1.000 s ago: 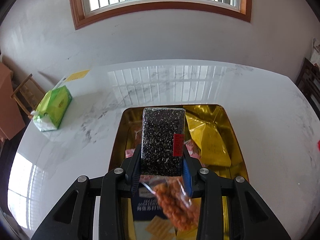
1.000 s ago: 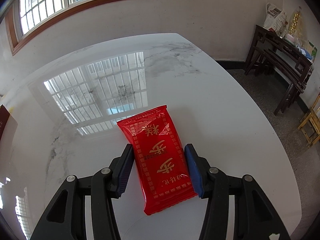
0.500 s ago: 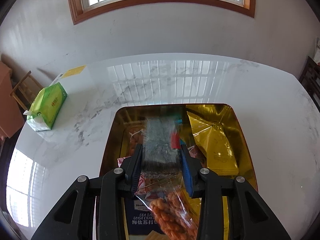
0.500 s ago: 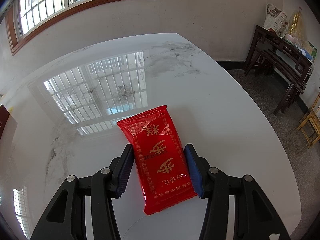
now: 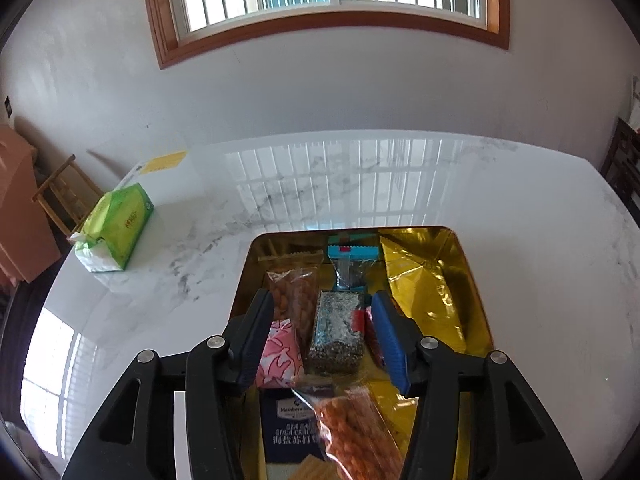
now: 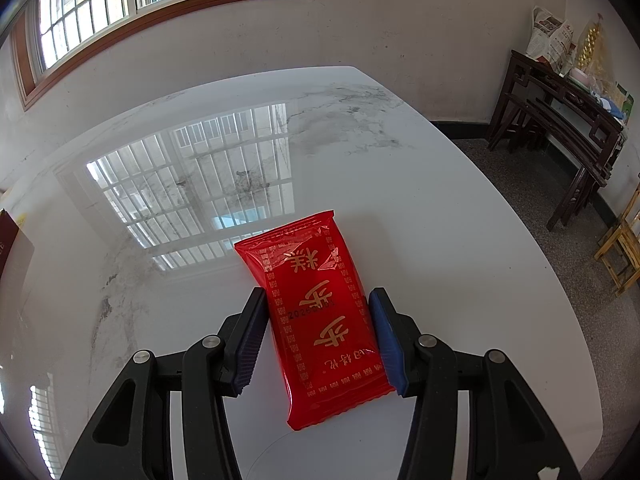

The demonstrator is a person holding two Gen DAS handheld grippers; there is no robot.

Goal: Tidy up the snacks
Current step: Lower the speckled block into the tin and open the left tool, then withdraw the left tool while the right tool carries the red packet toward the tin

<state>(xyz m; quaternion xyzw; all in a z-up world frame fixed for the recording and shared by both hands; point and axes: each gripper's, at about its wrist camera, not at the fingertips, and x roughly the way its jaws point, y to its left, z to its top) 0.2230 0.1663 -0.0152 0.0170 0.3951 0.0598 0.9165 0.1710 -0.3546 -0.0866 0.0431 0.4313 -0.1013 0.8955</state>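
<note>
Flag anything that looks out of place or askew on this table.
The red snack packet lies on the bare marble table, askew between the right gripper fingers, while the other snacks sit in the gold tray. A green tissue pack sits near the table's edge.

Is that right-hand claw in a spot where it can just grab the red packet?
Probably yes. The red snack packet lies flat on the marble table, already between the right gripper's open fingers, with nothing on top or in front of it.
</note>
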